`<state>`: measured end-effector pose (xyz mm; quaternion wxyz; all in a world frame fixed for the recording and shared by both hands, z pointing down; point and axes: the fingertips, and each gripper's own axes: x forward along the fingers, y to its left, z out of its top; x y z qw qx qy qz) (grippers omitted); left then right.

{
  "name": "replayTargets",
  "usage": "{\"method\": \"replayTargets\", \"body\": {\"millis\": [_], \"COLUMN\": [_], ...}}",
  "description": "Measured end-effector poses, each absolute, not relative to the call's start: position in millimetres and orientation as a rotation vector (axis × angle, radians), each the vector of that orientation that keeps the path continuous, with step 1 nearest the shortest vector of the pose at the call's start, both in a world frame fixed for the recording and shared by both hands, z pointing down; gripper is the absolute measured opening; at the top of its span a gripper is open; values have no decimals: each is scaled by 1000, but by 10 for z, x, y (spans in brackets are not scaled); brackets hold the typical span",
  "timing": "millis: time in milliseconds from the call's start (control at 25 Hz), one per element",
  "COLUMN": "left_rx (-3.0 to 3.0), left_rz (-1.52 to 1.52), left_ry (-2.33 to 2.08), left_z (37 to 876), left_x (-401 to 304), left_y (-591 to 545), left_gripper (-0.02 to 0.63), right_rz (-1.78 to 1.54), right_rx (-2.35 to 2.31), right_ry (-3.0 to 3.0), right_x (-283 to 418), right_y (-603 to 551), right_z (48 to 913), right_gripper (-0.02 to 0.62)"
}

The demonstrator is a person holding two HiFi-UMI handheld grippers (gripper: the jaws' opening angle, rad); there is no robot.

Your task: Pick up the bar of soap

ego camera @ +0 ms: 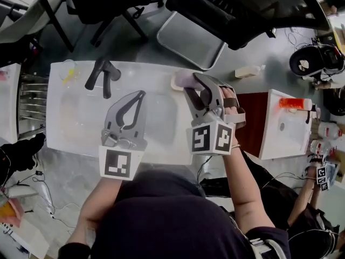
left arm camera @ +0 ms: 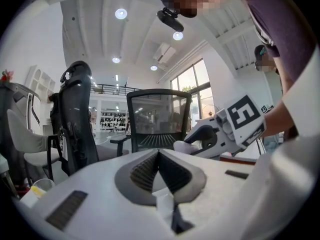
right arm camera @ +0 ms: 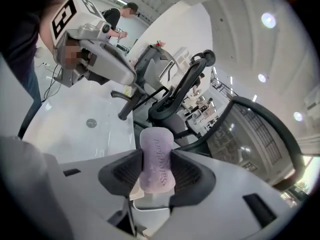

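At the sink [ego camera: 75,139] rim, your right gripper [ego camera: 195,81] clamps the soap [ego camera: 182,79]; your left gripper [ego camera: 141,94], jaws together, hovers near the faucet [ego camera: 102,74].

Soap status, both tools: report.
Right tool shut on soap, at the sink's far rim. Left tool shut, empty. Nothing seen in the way.
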<state>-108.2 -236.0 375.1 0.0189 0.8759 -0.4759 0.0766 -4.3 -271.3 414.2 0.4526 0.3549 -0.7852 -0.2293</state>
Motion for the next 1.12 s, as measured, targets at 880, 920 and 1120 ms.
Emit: {"method": "replayTargets", "body": {"millis": [880, 920, 1120], "left_rx": [2866, 2871, 2884], "left_rz": [-43, -45, -55], "left_ry": [-1607, -1611, -1632], "left_z": [2443, 2407, 2244], "left_x": [-1064, -1070, -1087], "left_y": [-2007, -2001, -1985], "left_gripper": [0, 0, 0], "right_rz": [-603, -601, -526], "right_rx": [1774, 1808, 1942], "right_ry": [-2180, -2195, -2259], "right_x": [337, 354, 453], "right_y": [-1956, -1931, -1821], "right_z": [2336, 2280, 2148], "right_gripper": [190, 190, 190]}}
